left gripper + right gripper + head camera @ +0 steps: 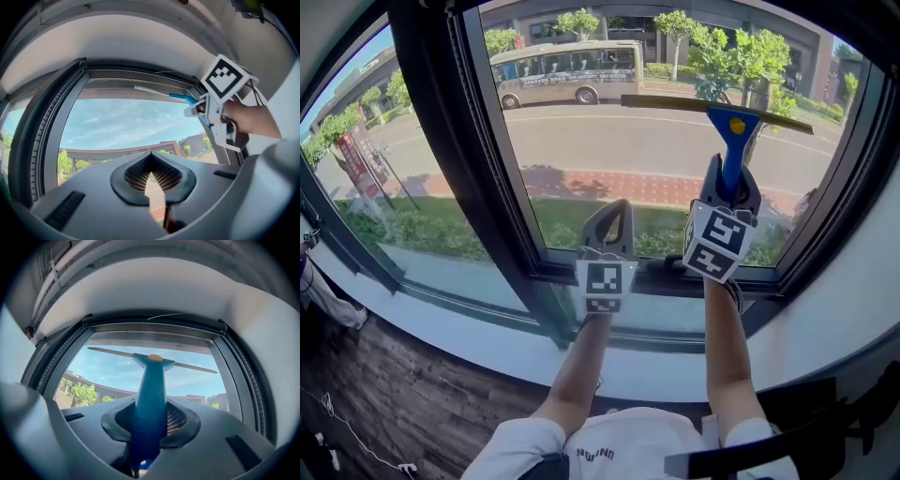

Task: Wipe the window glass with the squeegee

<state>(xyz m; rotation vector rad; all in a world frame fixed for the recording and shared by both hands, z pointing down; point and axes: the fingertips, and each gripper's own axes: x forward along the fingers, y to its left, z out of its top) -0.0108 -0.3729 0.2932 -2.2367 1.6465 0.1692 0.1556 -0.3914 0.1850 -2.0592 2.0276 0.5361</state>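
Your right gripper [729, 192] is clamped on the blue handle of the squeegee [733, 141], both jaws pressed against the grip so the handle runs straight out between them. You hold its long blade [717, 110] across the upper part of the window glass [619, 159], the right end slightly lower than the left. Your left gripper [609, 225] sits lower and to the left, near the bottom of the window frame [666, 277], well apart from the squeegee; its jaws are closed together at the tips with nothing between them. Outside, a bus [567, 72] stands on the road.
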